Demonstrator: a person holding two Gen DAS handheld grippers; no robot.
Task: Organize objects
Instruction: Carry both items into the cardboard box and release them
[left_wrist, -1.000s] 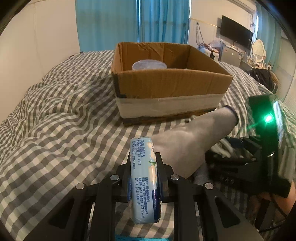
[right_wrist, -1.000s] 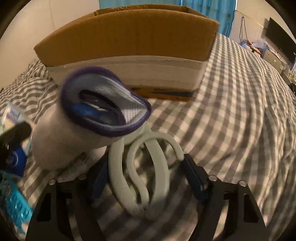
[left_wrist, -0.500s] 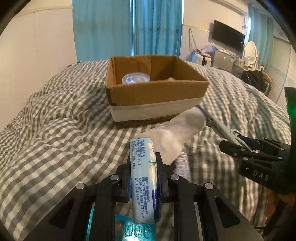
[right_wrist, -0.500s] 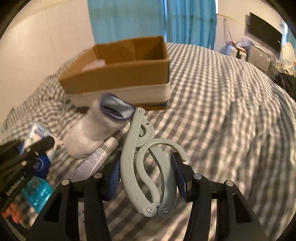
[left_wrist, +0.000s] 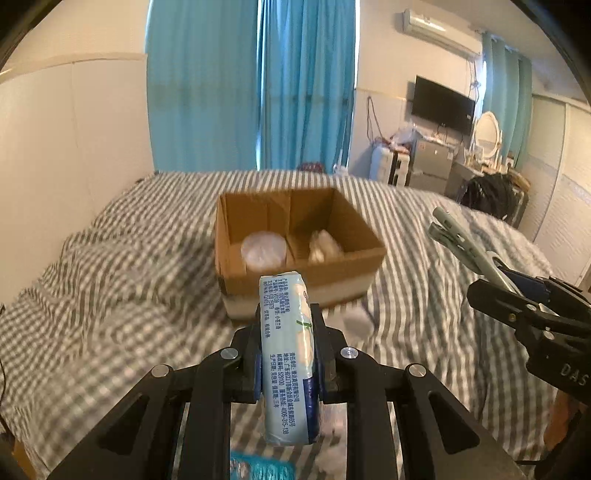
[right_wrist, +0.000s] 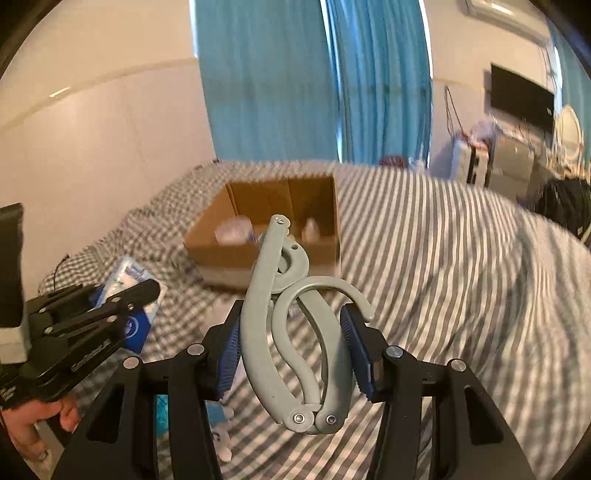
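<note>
the left gripper (left_wrist: 287, 354) has its jaws clamped narrow on a pale blue tissue pack (left_wrist: 286, 354) held on edge, and the right gripper (right_wrist: 293, 339) has its jaws at mid width pinching a grey folding plastic hanger (right_wrist: 291, 332) across its arms — both items ride clear above the checked bed (left_wrist: 110, 295), likely so they can pass over the rim of the cardboard box (left_wrist: 295, 254) at twelve o'clock. the box sits open on the bed — inside it a round clear plastic lid or tub (left_wrist: 263, 251) lies at ten o'clock and a small whitish bundle (left_wrist: 325, 245) at two o'clock, too blurred to name.
</note>
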